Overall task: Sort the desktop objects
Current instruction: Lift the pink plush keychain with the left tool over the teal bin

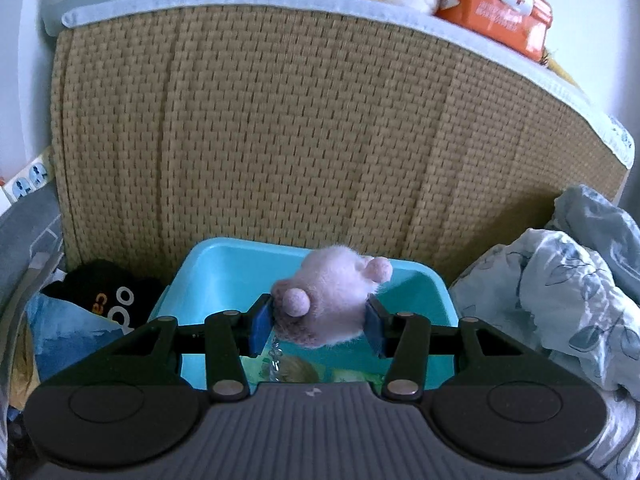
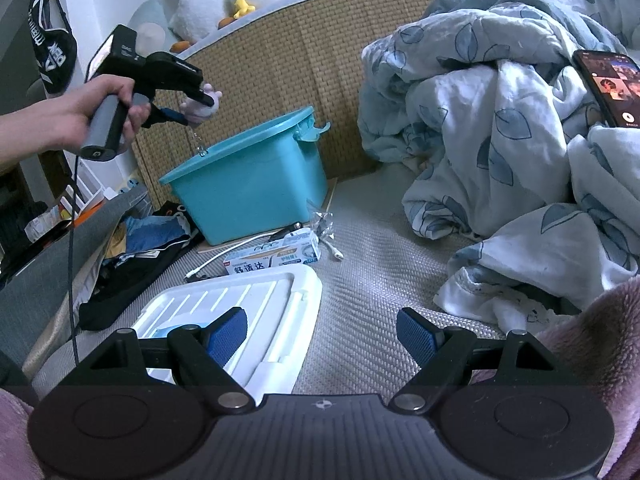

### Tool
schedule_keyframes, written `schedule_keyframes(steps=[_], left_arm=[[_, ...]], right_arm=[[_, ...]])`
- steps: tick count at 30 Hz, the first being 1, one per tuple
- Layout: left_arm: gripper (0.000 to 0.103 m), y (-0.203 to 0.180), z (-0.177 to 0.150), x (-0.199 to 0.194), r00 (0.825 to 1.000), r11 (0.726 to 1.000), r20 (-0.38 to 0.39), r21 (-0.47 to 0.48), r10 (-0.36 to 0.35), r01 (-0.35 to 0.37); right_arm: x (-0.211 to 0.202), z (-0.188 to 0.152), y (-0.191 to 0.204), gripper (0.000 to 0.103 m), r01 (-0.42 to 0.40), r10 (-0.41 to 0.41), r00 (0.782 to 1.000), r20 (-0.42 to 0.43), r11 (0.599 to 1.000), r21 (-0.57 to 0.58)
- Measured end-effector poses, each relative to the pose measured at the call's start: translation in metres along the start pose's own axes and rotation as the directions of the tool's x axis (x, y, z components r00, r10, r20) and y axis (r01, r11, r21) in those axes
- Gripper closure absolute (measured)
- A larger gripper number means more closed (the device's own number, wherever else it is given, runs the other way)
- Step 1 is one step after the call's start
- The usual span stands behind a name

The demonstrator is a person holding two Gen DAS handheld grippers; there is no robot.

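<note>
Drop-off step: left gripper [image 1: 318,322] clamped on pink plush toy [image 1: 328,296] above teal bin [image 1: 212,264], seemingly inside its rim; release next; right gripper [image 2: 320,336] spread, empty.

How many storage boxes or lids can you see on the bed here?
2: an open teal bin standing against the woven mat, under the pink plush toy that the left gripper holds; and a white lid lying flat nearer, before the open right gripper. The bedding may hide others.

left tool [image 1: 318,326] clamped, right tool [image 2: 324,338] — agape
</note>
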State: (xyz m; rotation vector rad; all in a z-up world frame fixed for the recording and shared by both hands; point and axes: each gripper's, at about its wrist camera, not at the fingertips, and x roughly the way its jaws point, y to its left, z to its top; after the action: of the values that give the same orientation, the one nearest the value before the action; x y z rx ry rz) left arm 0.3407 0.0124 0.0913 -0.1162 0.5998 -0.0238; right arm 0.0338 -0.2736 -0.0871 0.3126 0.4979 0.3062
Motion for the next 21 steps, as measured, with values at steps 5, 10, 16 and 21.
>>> schedule_keyframes(steps=[5,10,16,21], left_arm=[[0.052,0.002,-0.001,0.024,0.999,1.0,-0.05,0.005,0.011,-0.011],[0.052,0.005,-0.003,0.048,0.995,1.0,-0.098,0.008,0.022,-0.021],[0.052,0.011,-0.006,0.075,0.985,0.999,-0.164,0.023,0.05,-0.046],[0.052,0.01,-0.008,0.089,0.976,0.997,-0.212,0.057,0.054,-0.042]], right_arm=[[0.001,0.0,-0.002,0.017,-0.002,0.002,1.0,-0.006,1.0,0.015],[0.002,-0.001,-0.005,0.017,-0.002,0.002,1.0,-0.01,1.0,0.026],[0.003,-0.001,-0.007,0.017,-0.002,0.002,1.0,-0.014,0.999,0.037],[0.005,-0.002,-0.008,0.017,-0.002,0.003,1.0,-0.024,0.999,0.045]])
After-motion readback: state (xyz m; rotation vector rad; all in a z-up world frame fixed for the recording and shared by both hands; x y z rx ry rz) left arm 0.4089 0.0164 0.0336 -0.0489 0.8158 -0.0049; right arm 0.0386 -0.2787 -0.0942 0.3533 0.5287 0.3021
